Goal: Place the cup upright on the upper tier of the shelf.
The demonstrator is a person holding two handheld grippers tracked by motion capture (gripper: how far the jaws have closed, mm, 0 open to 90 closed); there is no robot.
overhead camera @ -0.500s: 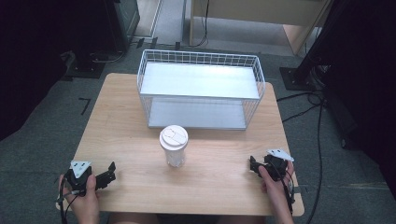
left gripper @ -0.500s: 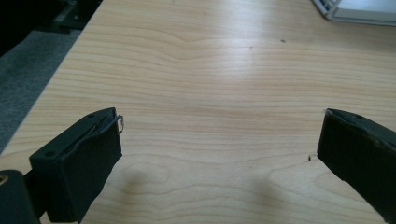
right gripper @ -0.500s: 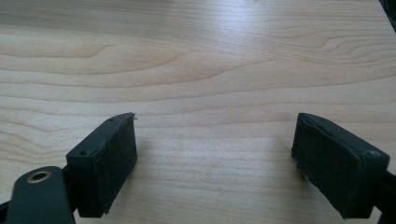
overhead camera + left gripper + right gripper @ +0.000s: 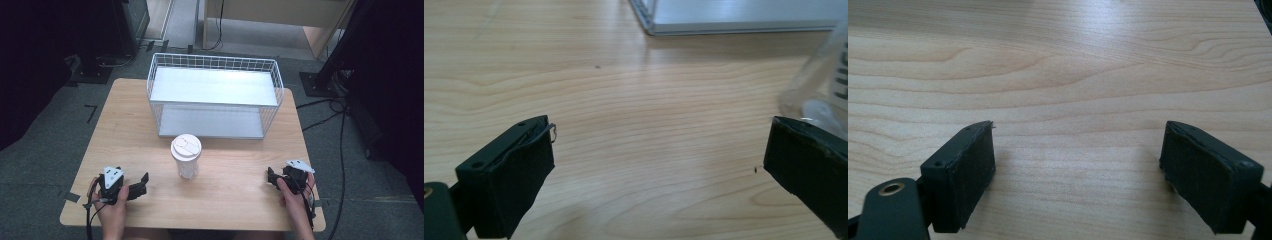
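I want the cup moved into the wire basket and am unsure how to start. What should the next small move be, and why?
Probably slide the left hand-held gripper forward and toward the cup. Its jaws are open, the cup stands upright just ahead of it at the table's middle, and this gripper looks nearer than the right hand-held gripper. The basket waits right behind the cup.

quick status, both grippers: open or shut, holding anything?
Left gripper: open, holding nothing, low over the table.
Right gripper: open, holding nothing, bare wood between its jaws.
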